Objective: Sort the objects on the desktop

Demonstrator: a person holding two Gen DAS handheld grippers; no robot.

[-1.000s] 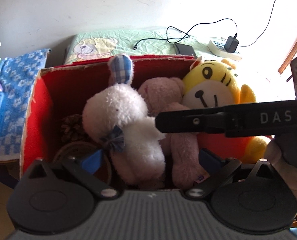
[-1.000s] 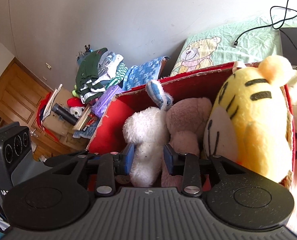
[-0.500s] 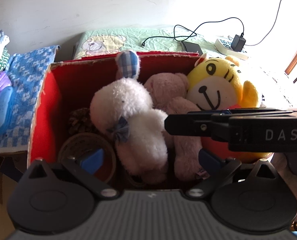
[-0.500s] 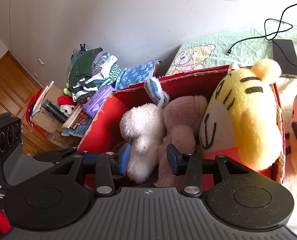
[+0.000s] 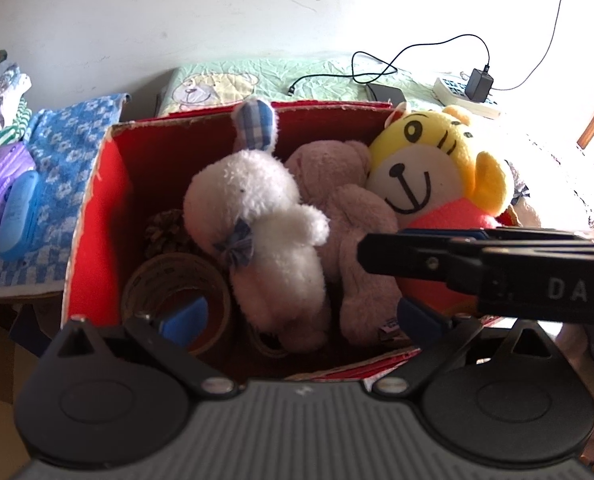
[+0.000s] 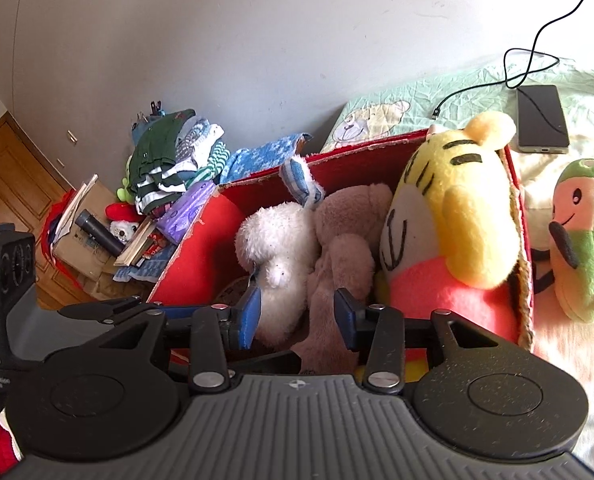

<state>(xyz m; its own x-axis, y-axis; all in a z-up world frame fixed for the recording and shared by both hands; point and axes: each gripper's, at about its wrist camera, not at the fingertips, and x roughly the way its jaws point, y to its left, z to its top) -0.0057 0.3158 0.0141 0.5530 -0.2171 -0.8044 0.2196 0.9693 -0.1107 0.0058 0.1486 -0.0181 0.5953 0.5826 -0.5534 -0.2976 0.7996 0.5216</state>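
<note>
Vs 1 s ago: right gripper point(image 6: 297, 316) seen pulled back from the red box point(image 5: 97, 216); its jaws, then nearly pinched round the white plush rabbit's point(image 5: 257, 216) lower end, are now spread wide. Left wrist view also further back/higher: more of box floor shown, tape roll point(image 5: 175, 292) now plainly visible. Toys themselves not seen to shift.

Layout, l. to r. in box: tape roll + pine cone point(image 5: 165, 232) at left, on the floor; white plush rabbit w. checked ear; pink plush bear point(image 5: 349, 216) pressed against it; yellow tiger plush point(image 5: 437, 176) against right wall, head above rim. Green avocado plush point(image 6: 581, 236) lies outside box, just beside its right wall, on the bedding.

Rel. to right gripper: rabbit's lower body + bear's leg are framed between the blue pads point(image 6: 250, 317), just ahead of the tips. Left pad is seen close to rabbit; contact cannot be told. Nothing gripped; jaws wide apart.

Left gripper point(image 5: 297, 316): jaws fully spread, held above near edge of box; left pad overlaps tape roll in view, right pad near bear's foot. Nothing held. Right gripper's black body crosses left wrist view at right, in front of tiger's red torso.
</note>
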